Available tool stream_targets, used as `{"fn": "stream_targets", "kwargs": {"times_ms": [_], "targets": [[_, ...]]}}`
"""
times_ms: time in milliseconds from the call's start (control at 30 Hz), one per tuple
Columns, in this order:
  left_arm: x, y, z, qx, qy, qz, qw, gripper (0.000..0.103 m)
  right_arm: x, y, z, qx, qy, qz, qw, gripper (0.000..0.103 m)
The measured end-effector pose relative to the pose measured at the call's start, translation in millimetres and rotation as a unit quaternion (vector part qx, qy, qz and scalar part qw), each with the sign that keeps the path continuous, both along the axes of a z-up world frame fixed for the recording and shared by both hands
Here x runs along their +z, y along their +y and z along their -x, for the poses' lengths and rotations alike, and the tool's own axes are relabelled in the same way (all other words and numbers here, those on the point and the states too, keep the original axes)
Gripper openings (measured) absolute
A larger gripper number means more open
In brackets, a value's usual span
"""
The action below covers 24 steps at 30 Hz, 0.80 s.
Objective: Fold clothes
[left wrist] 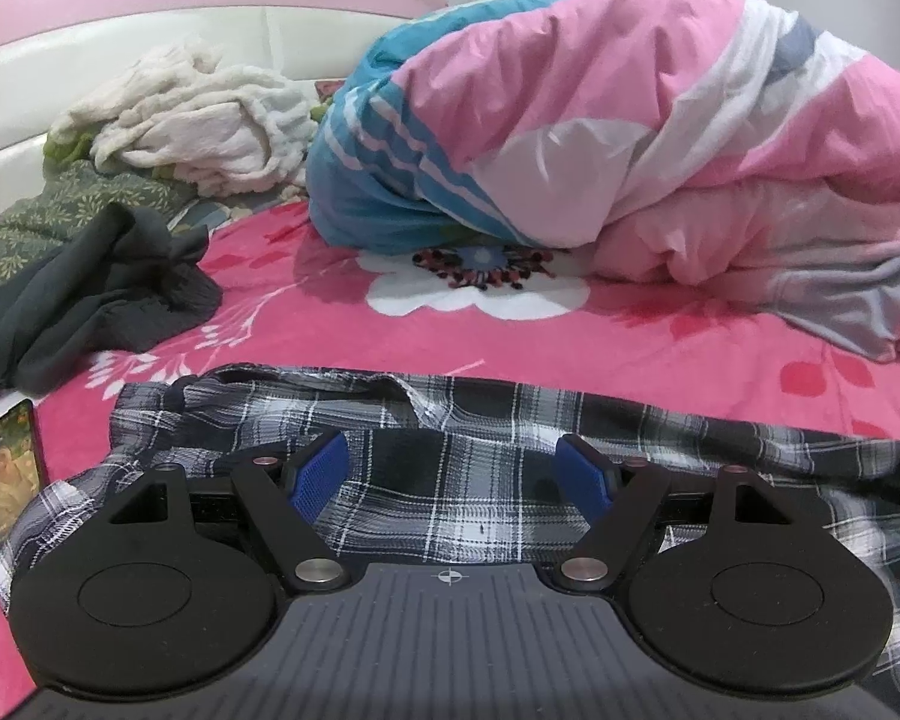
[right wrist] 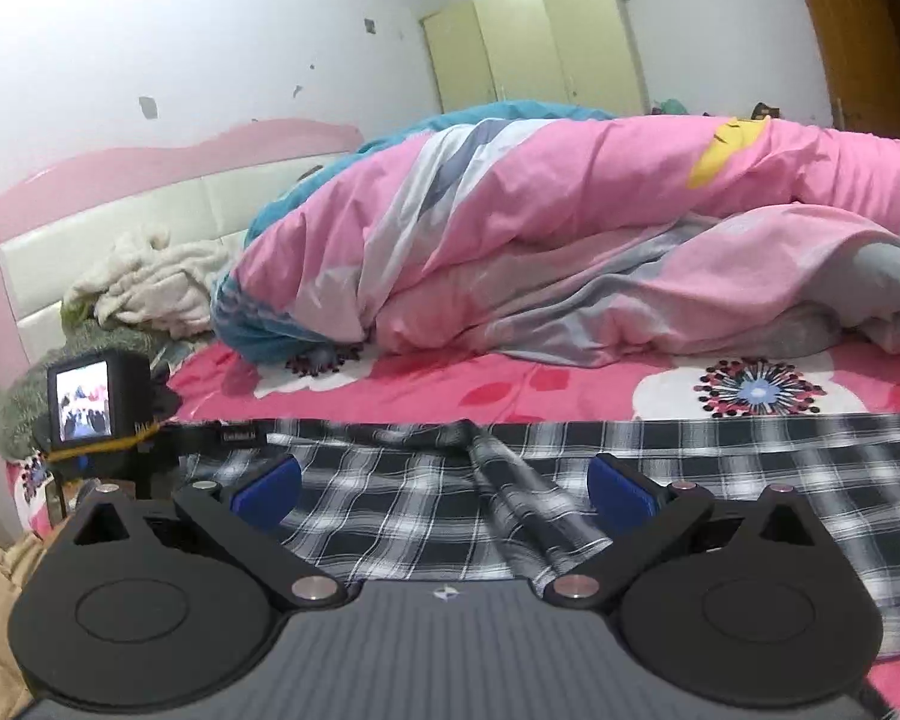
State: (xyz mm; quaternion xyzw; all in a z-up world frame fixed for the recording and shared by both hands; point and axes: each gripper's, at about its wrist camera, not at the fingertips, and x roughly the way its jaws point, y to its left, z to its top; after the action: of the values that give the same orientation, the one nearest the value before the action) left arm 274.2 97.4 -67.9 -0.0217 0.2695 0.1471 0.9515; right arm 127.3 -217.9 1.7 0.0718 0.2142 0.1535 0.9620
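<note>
Pink floral bedsheet [left wrist: 390,330], plaid shirt [left wrist: 450,480] beneath both hand-held grippers [left wrist: 453,471] [right wrist: 444,495], spread wide, empty.

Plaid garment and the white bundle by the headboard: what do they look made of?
Plaid garment: thin woven fabric, probably cotton or a blend, matte; it creases in soft ridges. White bundle: plush, towel-like or fleecy fabric, judging by its fuzzy ribbed surface; exact fibre unclear.
</note>
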Motion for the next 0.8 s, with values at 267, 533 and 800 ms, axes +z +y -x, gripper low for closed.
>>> {"fn": "stream_targets", "kwargs": {"times_ms": [267, 533, 800], "targets": [[-7.8, -12.0, -8.3, -0.007, 0.016, -0.020, 0.9996, 0.077, -2.5, 4.0, -50.8, 0.036, 0.000, 0.118, 0.992, 0.098], [-12.7, -15.9, -12.9, -0.006, 0.026, -0.028, 0.9993, 0.077, -32.4, 36.6, -119.4, 0.108, 0.061, 0.198, 0.972, 0.055], [-12.9, -14.7, -13.6, -0.005, 0.026, -0.026, 0.9993, 0.077, -53.8, 45.6, -168.2, 0.101, 0.088, 0.214, 0.968, 0.001]]}}
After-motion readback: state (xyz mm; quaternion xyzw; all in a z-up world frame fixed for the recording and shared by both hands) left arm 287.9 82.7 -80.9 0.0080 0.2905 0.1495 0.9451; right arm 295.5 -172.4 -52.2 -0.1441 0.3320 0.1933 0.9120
